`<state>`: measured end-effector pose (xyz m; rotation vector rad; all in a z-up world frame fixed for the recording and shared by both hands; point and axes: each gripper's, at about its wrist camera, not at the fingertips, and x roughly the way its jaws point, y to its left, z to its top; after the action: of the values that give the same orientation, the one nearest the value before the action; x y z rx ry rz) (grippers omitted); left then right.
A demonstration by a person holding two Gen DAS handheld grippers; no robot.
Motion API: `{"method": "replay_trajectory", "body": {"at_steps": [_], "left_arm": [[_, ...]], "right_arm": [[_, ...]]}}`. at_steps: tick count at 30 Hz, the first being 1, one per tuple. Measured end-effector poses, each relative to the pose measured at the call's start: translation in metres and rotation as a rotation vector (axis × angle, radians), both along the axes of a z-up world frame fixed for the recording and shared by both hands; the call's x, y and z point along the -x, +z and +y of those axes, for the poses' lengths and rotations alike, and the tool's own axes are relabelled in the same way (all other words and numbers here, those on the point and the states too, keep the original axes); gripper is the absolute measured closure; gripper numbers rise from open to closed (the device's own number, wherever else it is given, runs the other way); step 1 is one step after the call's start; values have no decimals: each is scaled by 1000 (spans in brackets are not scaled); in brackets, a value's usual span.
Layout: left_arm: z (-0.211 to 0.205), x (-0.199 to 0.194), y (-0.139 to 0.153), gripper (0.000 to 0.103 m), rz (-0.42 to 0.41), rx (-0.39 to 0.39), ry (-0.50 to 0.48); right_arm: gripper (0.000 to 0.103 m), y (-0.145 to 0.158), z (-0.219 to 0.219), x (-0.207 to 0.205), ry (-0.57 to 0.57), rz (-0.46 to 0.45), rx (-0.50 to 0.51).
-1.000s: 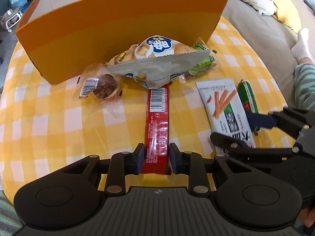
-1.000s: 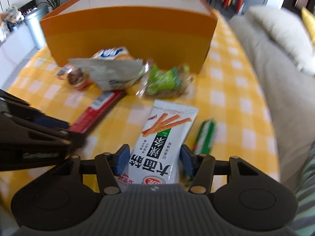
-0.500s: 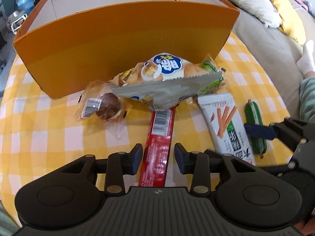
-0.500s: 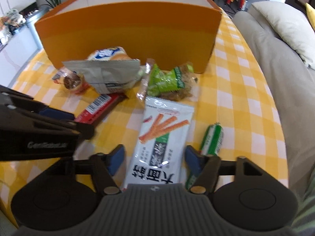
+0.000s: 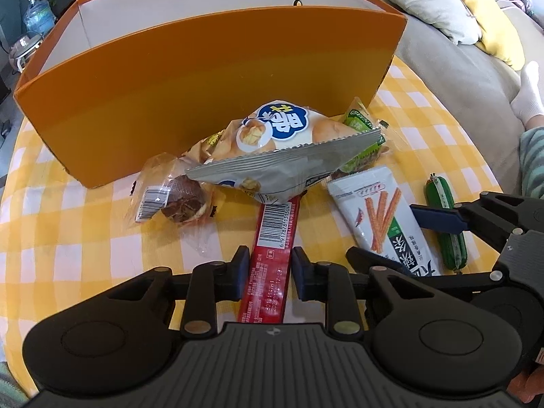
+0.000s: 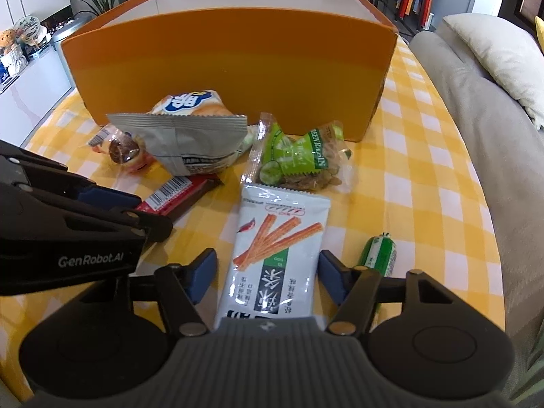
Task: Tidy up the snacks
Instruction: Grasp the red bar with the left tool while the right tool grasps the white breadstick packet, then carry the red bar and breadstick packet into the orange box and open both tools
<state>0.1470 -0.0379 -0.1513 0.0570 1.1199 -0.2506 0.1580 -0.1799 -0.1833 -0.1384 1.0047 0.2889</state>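
My left gripper [image 5: 267, 265] is open, its pads on either side of a long red snack bar [image 5: 272, 255] lying on the checked cloth, with small gaps. My right gripper [image 6: 266, 272] is open around a white packet of orange sticks [image 6: 275, 255], not touching it. Behind them lie a puffy white-and-blue snack bag [image 5: 282, 156], a wrapped chocolate cake [image 5: 183, 200] and a green packet [image 6: 299, 159]. A small green sausage [image 6: 379, 256] lies right of the white packet. A big orange box [image 5: 204, 78] stands open at the back.
The yellow-checked table [image 5: 68, 238] ends at a grey sofa [image 6: 476, 108] with cushions on the right. A person's socked foot [image 5: 528, 95] rests on the sofa. Each gripper shows at the edge of the other's view.
The left gripper opened from a tight hold on the red bar and both grippers pulled back a little. The right jaws widened around the white packet.
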Motion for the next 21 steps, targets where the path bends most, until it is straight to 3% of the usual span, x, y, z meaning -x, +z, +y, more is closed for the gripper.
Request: {"method": "replay_trajectory", "body": {"at_steps": [3,14,21], "left_arm": [[1,1,1,75,28,-9,18],[19,13,7,76,115,52,112],[22,30,37,76,81,104,132]], "right_arm": [[52,1,2,3,15,-9,0],[57,6,3,12,12,32,-5],[57,21,-9,25,-28,67,-41]]}}
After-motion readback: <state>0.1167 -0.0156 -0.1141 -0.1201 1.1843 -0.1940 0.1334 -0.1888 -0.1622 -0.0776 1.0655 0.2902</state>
